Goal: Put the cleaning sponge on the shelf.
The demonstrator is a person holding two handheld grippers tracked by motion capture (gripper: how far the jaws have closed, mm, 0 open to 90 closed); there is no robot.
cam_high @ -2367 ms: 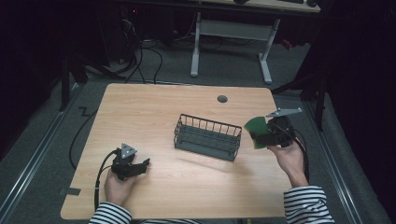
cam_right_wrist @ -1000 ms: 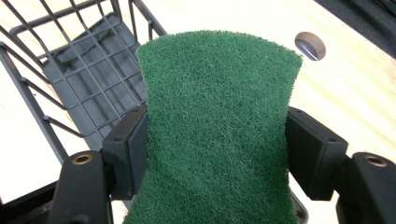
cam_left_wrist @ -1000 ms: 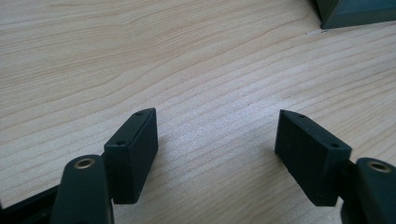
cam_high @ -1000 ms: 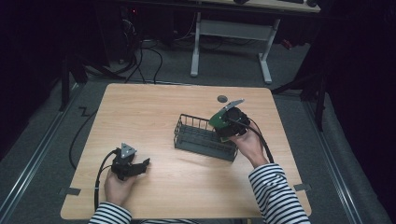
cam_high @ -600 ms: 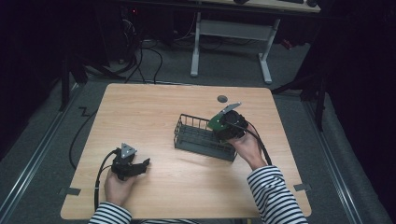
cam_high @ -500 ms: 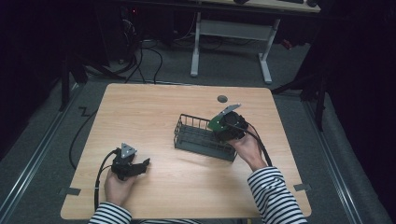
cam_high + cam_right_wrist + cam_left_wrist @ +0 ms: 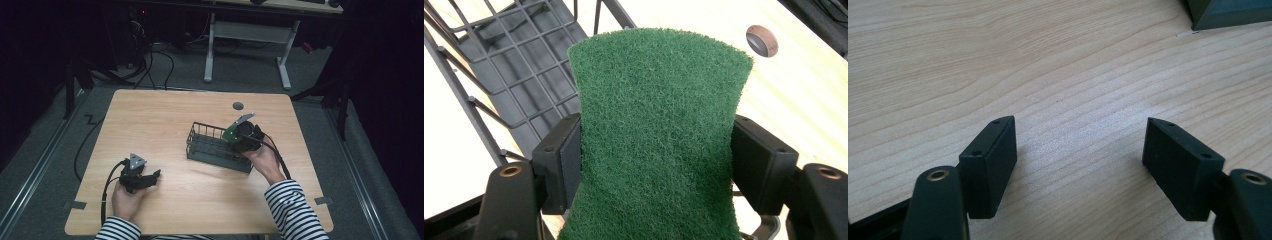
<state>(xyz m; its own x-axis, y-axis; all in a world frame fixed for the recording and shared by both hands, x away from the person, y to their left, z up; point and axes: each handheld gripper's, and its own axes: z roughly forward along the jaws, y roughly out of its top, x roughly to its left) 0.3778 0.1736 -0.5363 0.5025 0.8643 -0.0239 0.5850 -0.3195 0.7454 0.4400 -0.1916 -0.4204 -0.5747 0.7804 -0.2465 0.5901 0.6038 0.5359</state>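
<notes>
On the worktop [image 7: 165, 115], the biggest thing going is the wire basket [image 7: 220, 148], sitting right of centre with its long axis running left-right and tilting a bit toward the person. What's just changed: a couple of seconds back the right claw [image 7: 235, 134] was hanging out past the basket's right end, and now it's hovering over that end, so I'm guessing the drop-in is coming up. It's been barely drifting for the last half second, looks like it's lining up.

That claw is squeezing a green pad [image 7: 659, 135] across its width, so the sides are bowing in where the jaws are pinching. In the right gripper view the pad's long axis is running straight out along the jaws, free end pointing away over the basket floor. From the high view it's pointing down and left into the basket, not resting on the mesh yet as far as I can tell.

The left claw [image 7: 141, 179] is just lying on the worktop near the front left, jaws standing wide apart with nothing between them.

Small round grommet [image 7: 238, 105] behind the basket, not involved.
</notes>
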